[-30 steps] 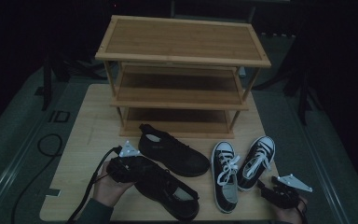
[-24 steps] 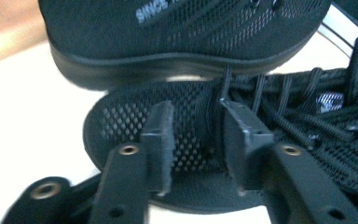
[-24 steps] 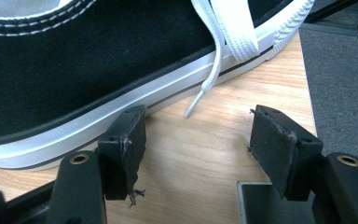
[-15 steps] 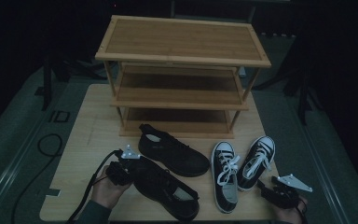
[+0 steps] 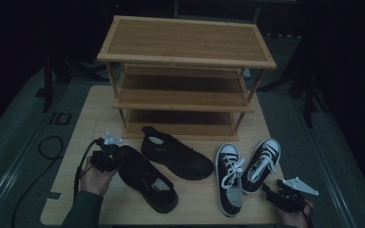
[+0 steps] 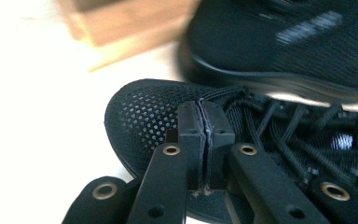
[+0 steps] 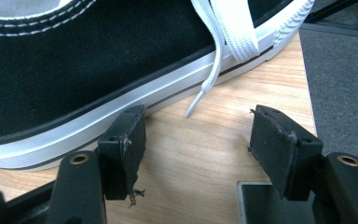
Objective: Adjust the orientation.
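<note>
The left gripper [image 6: 204,140] has its two black jaws pressed flat together, pad against pad, after just closing; nothing sits between them. They lie over the rounded toe of the near black mesh shoe [image 6: 154,116], whose upper is a fine perforated knit with round black laces running back from it. In the high view this gripper [image 5: 105,159] is at that shoe's [image 5: 147,178] toe end, held in the person's left hand [image 5: 94,176]. The shoe lies aslant on the pale wooden table [image 5: 76,142], in front of the bamboo shoe rack [image 5: 185,47], its opening showing a light insole. A second black mesh shoe [image 5: 178,153] lies just beyond it, nearer the rack's lowest shelf.

The right gripper [image 7: 198,144] has its jaws spread wide, their worn foam pads apart over bare wood grain. Its left pad stands just beside the white rubber sole of a black canvas sneaker [image 7: 74,60], and a flat white lace tip hangs down to the board between the jaws. In the high view this gripper [image 5: 285,197] is well to the right of the rack's front, close to the pair of black-and-white canvas sneakers [image 5: 230,178] with white toe caps.
</note>
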{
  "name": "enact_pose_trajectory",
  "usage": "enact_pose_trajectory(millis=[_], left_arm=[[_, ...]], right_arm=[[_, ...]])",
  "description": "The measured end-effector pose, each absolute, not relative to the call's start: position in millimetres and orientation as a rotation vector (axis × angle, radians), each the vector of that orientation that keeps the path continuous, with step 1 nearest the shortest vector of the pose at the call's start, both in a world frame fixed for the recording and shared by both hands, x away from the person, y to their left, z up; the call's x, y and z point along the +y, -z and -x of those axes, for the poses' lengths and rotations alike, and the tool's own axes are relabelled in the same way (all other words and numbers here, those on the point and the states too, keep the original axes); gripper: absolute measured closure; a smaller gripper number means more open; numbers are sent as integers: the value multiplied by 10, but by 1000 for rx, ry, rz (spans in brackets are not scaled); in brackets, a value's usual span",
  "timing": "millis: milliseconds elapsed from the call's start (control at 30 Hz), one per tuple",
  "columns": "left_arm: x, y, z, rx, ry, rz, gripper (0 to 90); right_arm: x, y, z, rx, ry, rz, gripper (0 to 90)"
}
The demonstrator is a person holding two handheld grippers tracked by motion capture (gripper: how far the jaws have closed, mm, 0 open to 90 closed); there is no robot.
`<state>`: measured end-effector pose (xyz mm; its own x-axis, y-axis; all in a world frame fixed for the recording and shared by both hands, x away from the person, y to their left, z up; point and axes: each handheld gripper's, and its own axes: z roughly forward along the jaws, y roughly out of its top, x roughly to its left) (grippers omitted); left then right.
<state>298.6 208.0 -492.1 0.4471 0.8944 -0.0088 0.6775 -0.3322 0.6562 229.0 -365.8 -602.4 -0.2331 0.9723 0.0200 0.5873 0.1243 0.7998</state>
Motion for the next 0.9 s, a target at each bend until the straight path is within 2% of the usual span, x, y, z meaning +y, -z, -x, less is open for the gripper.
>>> enact_pose_trajectory(millis=[167, 300, 333, 367, 400, 567, 700, 900], left_arm=[[2161, 4848, -3225, 1336, -563, -2098, 885], [2171, 4814, -3307, 1364, -557, -2065, 862], [2175, 4808, -3304, 1370, -527, -2048, 782], [2174, 4804, -3300, 1371, -489, -2043, 659], [2163, 4796, -3284, 1368, -477, -2045, 588], [2115, 4705, -3153, 1351, -499, -2013, 392], [2095, 4657, -3066, 1335, -465, -2003, 320], [1988, 4654, -2969, 1312, -430, -2038, 313]], right_arm=[[-3658, 6024, -2290, 1885, -961, -1502, 353], [-3658, 6024, -2289, 1885, -962, -1502, 353], [-3658, 6024, -2289, 1885, -961, -1502, 353], [-3659, 6024, -2290, 1886, -961, -1502, 353], [-3659, 6024, -2290, 1886, -962, -1501, 353], [-3658, 6024, -2290, 1885, -961, -1502, 353], [-3658, 6024, -2289, 1885, -961, -1502, 352], [-3658, 6024, -2290, 1885, -961, -1502, 352]])
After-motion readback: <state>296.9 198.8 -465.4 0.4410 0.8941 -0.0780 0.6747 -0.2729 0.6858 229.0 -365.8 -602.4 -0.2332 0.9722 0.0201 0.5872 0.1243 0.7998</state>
